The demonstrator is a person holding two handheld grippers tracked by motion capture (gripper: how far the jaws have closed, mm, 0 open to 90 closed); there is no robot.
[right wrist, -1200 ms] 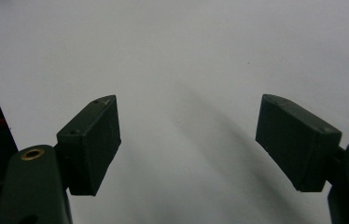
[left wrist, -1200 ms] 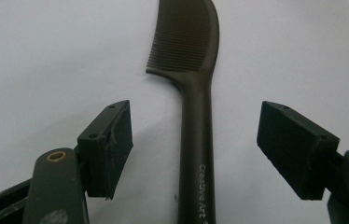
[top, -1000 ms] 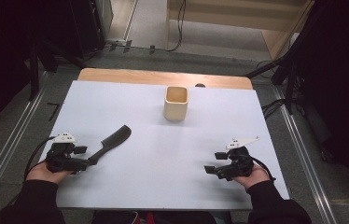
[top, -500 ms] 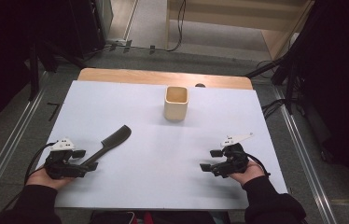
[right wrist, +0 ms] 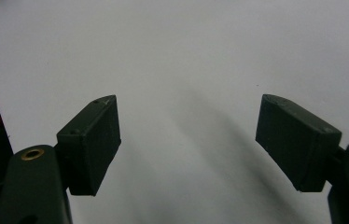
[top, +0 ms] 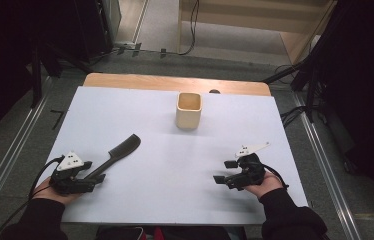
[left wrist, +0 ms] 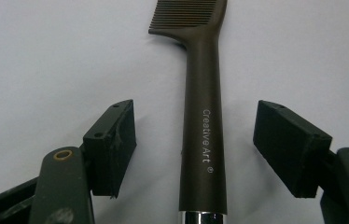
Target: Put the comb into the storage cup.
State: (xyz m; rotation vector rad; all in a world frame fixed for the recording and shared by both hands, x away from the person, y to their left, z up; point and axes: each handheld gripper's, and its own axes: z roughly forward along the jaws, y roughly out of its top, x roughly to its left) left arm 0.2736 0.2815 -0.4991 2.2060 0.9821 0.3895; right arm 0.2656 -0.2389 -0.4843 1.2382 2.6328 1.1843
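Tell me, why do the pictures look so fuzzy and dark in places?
High view: the room around the white table is dim and grainy. Left gripper view: the comb is sharp enough to read its lettering. Right gripper view: a soft, blurred shadow streak lies between the right tool's jaws.

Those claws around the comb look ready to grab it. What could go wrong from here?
The left gripper is open with the comb handle lying flat between its jaws, untouched; closing on so thin and smooth a handle, the pads could slip or skid it across the table. Carried towards the cup, the long comb might knock it over.
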